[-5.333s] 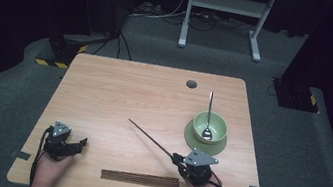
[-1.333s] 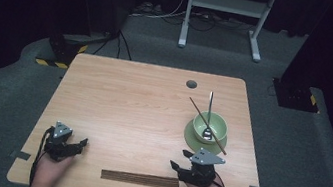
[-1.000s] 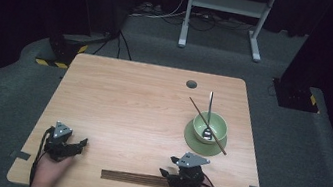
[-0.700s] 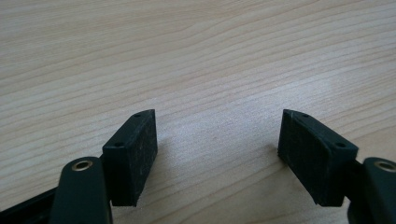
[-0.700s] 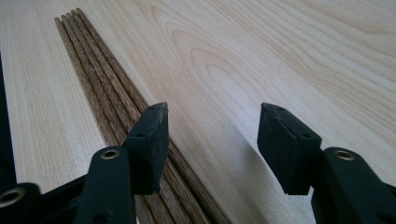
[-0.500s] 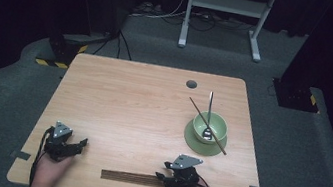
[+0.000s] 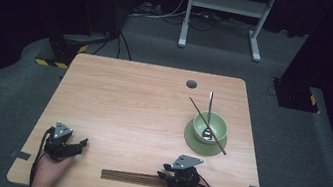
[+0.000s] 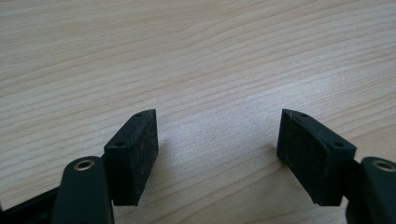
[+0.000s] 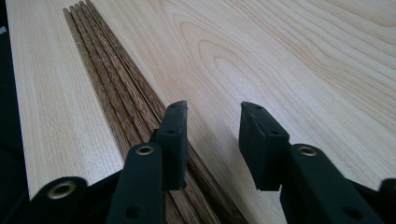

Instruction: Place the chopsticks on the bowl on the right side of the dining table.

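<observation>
Closing right tongs (image 9: 211,142) over chopsticks (image 9: 119,100) (unmarked wood).

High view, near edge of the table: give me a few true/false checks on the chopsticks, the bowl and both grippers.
1. One dark wooden chopstick lies slanted across the green ceramic bowl. True.
2. The green bowl stands directly on the light wooden table. False: it stands on a green round saucer.
3. The right gripper is at the row of dark wooden chopsticks lying at the table's near edge. True; its fingers have just been closing, with a gap between them.
4. The left gripper grips a chopstick. False: its fingers are apart over bare wood.
5. A metal spoon rests in the bowl. True.
</observation>
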Available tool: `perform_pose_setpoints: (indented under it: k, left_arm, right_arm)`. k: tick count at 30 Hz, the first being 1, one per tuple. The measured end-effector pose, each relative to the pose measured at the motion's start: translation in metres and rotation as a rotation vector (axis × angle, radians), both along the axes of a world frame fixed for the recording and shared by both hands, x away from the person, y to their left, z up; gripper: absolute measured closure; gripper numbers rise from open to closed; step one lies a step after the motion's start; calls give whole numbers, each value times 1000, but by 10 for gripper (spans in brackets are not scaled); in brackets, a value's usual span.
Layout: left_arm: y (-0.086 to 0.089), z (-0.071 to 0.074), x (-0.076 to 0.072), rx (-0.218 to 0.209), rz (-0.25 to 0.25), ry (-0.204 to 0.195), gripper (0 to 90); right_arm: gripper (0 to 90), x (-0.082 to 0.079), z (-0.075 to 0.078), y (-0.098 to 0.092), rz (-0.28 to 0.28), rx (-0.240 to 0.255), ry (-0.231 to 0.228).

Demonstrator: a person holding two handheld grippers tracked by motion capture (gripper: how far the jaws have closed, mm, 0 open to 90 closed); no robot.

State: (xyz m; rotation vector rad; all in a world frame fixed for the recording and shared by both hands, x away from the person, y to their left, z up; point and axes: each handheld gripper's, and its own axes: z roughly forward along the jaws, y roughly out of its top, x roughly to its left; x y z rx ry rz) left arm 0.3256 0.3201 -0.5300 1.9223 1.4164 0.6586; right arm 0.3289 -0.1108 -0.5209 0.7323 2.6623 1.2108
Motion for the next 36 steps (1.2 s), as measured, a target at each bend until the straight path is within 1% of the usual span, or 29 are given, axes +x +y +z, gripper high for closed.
perform_pose_setpoints:
  k: [2, 4, 9, 11, 14, 18, 21, 22, 24, 25, 27, 30, 33, 36]
  left_arm:
    - [1, 0, 0, -5, -2, 4, 299]
    - [0, 0, 0, -1, -1, 0, 300]
    - [0, 0, 0, -1, -1, 1, 299]
    - [0, 0, -1, 7, -1, -3, 300]
    - [0, 0, 0, -2, 0, 1, 300]
    - [0, 0, 0, 0, -1, 0, 301]
    - [0, 0, 0, -5, 0, 4, 300]
    - [0, 0, 0, 1, -2, 1, 301]
    - [0, 0, 0, 5, -2, -2, 302]
    - [0, 0, 0, 1, -1, 0, 302]
    - [0, 0, 0, -2, 0, 1, 301]
    - [0, 0, -1, 7, -1, -3, 302]
    - [1, 0, 0, -5, 0, 3, 301]
    - [0, 0, 0, 3, 1, -2, 301]
  right_arm:
    - [649, 1, 0, -1, -6, -10, -8]
    - [660, 3, -2, -3, -14, -18, -4]
    - [675, 4, -2, -6, -29, -23, -7]
    - [688, 5, -2, -8, -34, -26, -12]
    - [715, 6, -2, -10, -40, -30, -17]
    - [741, 8, -1, -12, -47, -39, -28]
    - [720, 9, 0, -15, -45, -33, -28]
    - [713, 8, 3, -17, -45, -17, -27]
    - [695, 7, 5, -19, -40, -1, -28]
    - [683, 5, 6, -19, -36, 7, -29]
    - [653, 1, 7, -16, -29, 8, -34]
    - [635, 0, 5, -10, -14, 6, -25]
    - [628, -2, 4, -6, 2, 5, -18]
    - [627, -3, 3, -2, 21, 3, -12]
